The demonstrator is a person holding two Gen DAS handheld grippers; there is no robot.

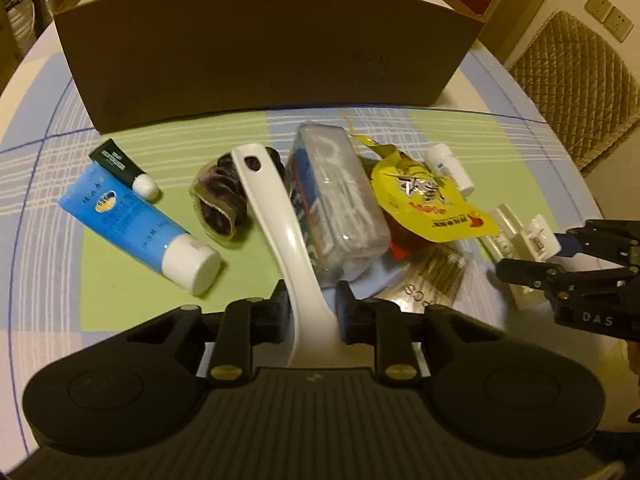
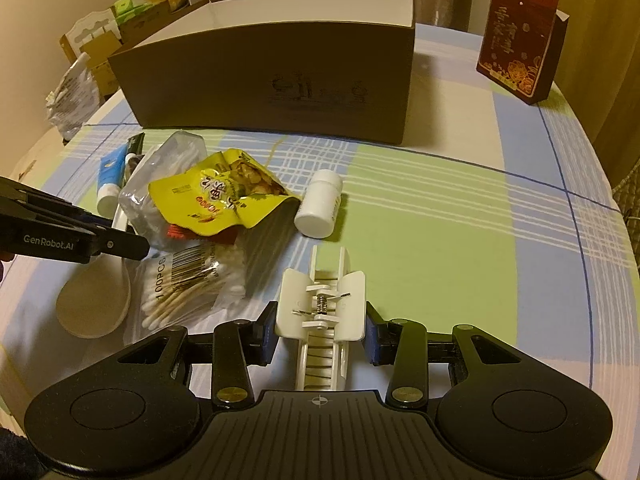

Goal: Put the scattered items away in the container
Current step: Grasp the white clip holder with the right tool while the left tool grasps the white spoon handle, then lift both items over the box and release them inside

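Matte black left gripper (image 1: 310,312) — brass screws, ribbed base, blue pads.

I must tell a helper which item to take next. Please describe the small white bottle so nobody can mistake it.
Start at the brown box. On the cloth before it lies a yellow bag; the bottle lies just right of it. It alone is a plain white cylinder, on its side.
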